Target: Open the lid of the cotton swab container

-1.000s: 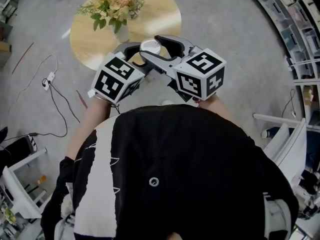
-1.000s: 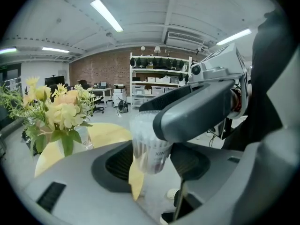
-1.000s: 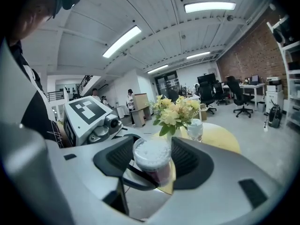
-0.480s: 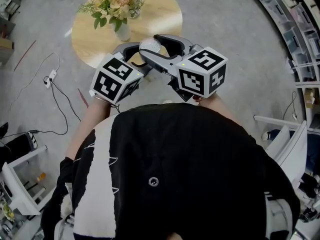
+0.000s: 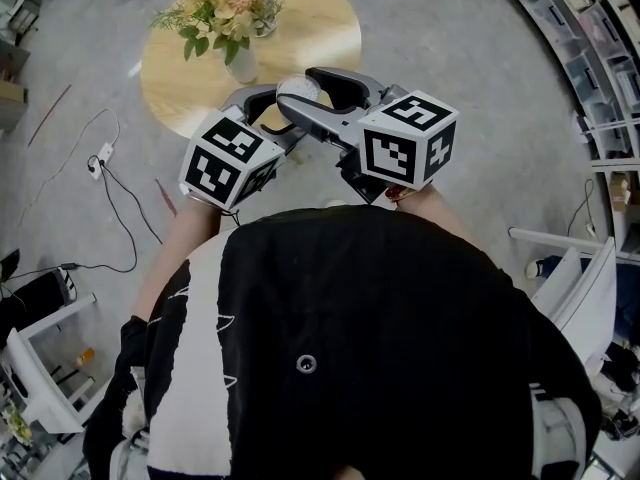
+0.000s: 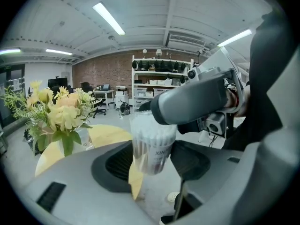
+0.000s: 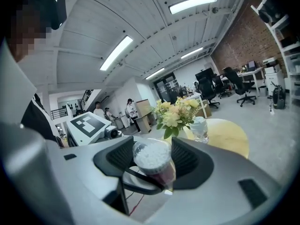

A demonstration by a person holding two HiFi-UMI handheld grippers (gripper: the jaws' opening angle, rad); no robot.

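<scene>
A clear cotton swab container [image 6: 152,144] packed with white-tipped swabs is held in the air in front of the person, above the near edge of a round table. My left gripper [image 6: 153,161] is shut on its body, a pad on each side. From the right, my right gripper [image 7: 152,157] reaches across and is shut on the container's clear lid [image 7: 151,154]. In the head view the lid [image 5: 297,89] shows as a pale disc between the right gripper's [image 5: 300,92] curved jaws. The left gripper [image 5: 280,110] sits just below and to the left.
A round wooden table [image 5: 320,28] stands ahead with a vase of yellow flowers [image 5: 228,10]. A cable and plug [image 5: 100,156] lie on the grey floor at the left. Shelving [image 5: 585,58] lines the right side.
The right gripper has rolled a little about the container's top, so its marker cube shows a different tilt. Both hands and the container stay in the same place.
</scene>
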